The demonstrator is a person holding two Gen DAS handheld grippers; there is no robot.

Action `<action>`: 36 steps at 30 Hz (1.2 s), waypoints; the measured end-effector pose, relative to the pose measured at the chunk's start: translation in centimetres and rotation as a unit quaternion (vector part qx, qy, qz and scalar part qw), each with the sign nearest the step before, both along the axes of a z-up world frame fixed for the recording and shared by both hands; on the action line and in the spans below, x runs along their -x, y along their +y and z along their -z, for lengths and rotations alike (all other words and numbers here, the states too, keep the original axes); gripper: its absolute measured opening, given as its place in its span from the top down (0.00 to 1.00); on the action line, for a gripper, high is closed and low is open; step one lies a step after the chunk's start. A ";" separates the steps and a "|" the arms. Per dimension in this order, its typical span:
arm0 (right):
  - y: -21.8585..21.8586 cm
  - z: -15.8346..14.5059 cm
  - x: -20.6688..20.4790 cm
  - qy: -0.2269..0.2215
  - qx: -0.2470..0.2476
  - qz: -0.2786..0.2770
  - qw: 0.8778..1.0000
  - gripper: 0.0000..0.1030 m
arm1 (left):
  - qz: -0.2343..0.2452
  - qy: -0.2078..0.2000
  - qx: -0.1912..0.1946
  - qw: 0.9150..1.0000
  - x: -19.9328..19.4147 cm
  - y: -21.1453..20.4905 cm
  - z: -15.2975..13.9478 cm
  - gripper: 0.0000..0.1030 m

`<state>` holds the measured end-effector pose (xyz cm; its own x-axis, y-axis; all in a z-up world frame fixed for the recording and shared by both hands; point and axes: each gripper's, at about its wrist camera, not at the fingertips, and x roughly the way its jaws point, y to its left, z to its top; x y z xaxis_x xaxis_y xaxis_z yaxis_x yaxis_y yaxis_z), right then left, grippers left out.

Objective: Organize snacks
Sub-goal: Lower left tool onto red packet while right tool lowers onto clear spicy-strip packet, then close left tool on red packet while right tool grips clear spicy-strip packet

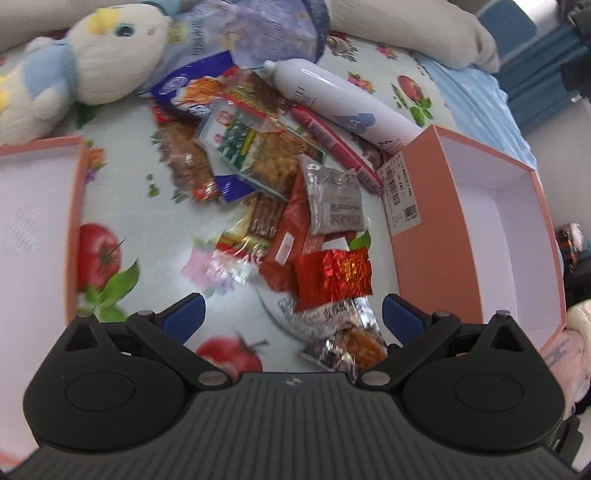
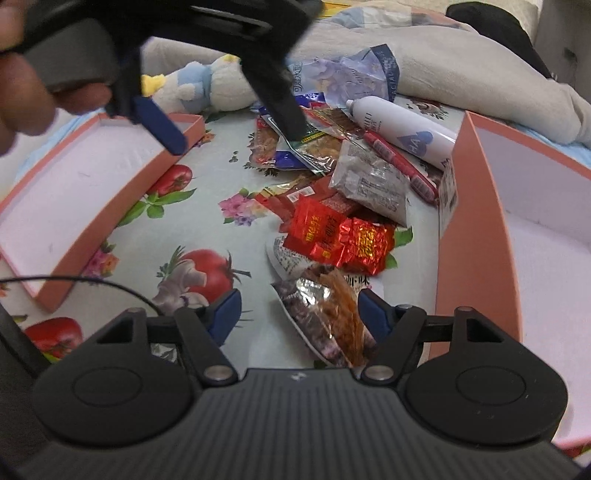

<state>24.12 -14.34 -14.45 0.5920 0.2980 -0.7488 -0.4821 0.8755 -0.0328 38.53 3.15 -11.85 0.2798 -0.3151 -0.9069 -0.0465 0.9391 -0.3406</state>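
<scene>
A heap of snack packets lies on a fruit-print cloth. It includes a red foil packet (image 1: 332, 280) (image 2: 365, 240), a grey packet (image 1: 334, 199) (image 2: 373, 181), a red sausage stick (image 1: 336, 144) (image 2: 399, 162) and a silver packet of orange strips (image 1: 351, 343) (image 2: 325, 314). My left gripper (image 1: 293, 317) (image 2: 236, 140) hangs open above the heap, holding nothing. My right gripper (image 2: 299, 314) is open low over the cloth. The silver packet lies between its fingers against the right one, and the left finger stands clear of it.
An open pink box (image 1: 417, 206) (image 2: 476, 221) stands right of the heap, its lid (image 1: 75, 221) (image 2: 110, 229) to the left. A white bottle (image 1: 343, 99) (image 2: 402, 125), a plush toy (image 1: 92, 62) (image 2: 207, 85) and a pale blue bag (image 1: 258, 33) (image 2: 351, 74) lie behind. A hand (image 2: 22, 74) holds the left gripper.
</scene>
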 end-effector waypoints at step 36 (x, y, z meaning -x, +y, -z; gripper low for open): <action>1.0 2.9 -2.7 0.036 0.040 -0.020 0.998 0.55 | 0.059 -0.035 0.130 0.989 -6.1 0.4 9.6 0.85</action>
<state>26.83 -13.32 -17.39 0.5248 0.2582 -0.8111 -0.5209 0.8511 -0.0661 44.66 3.56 -21.42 0.2857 -0.5691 -0.7711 0.0904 0.8170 -0.5695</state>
